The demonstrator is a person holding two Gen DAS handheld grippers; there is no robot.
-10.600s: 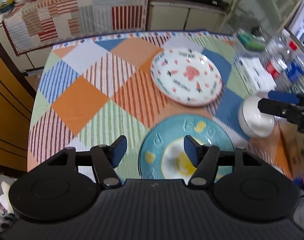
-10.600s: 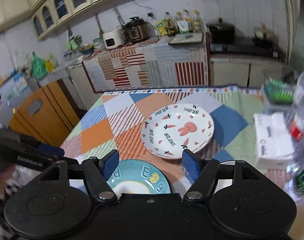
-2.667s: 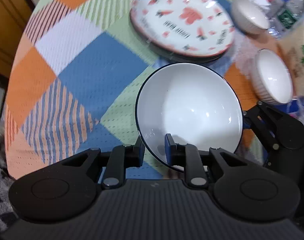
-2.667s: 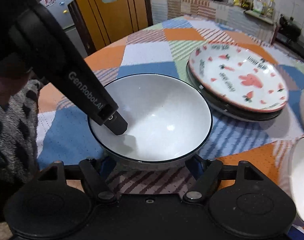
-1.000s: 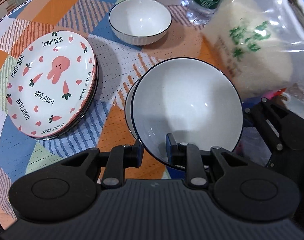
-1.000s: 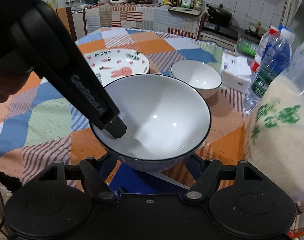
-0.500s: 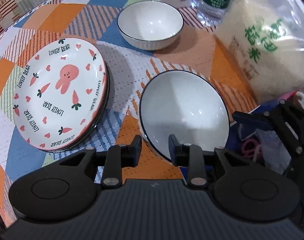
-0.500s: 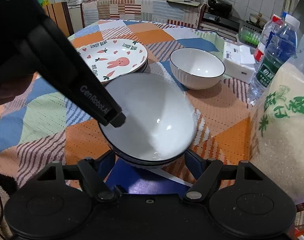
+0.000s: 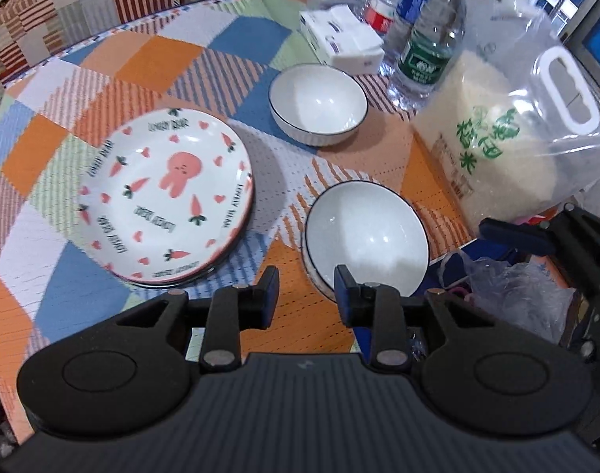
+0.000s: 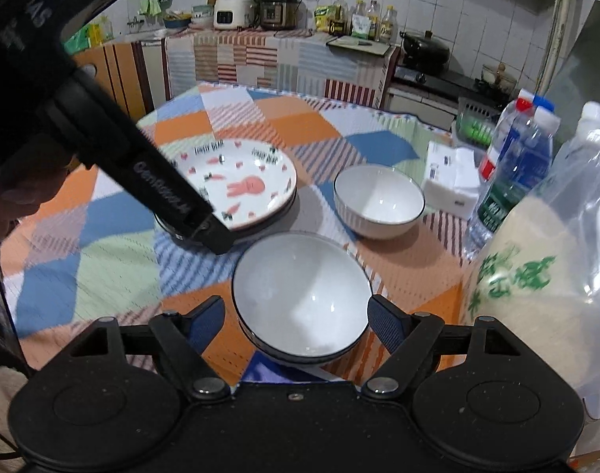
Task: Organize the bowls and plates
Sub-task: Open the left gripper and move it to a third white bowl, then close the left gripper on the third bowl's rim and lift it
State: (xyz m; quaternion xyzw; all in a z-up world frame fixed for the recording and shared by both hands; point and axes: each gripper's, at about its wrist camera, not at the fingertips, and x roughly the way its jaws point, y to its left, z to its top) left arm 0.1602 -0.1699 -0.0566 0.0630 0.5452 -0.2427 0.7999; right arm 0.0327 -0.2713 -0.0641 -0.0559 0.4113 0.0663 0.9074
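1. Left wrist view: round table in patchwork check cloth (image 9: 150, 55), stacked carrot-print rabbit plates (image 9: 165, 197) left.
2. Nested white dark-rimmed bowls (image 9: 365, 232) just set down; lone matching bowl (image 9: 317, 102) probably next.
3. Left gripper (image 9: 307, 295) and right gripper (image 10: 296, 315) opening, empty.

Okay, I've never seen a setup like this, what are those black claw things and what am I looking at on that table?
Those are two hand-held grippers, each with a camera looking along its fingers. The left gripper and right gripper are both opening, holding nothing. One picture comes from each. On the checked tablecloth sit stacked bowls just below them, another white bowl, a rabbit plate topping a stack, a rice bag, bottles and tissues.
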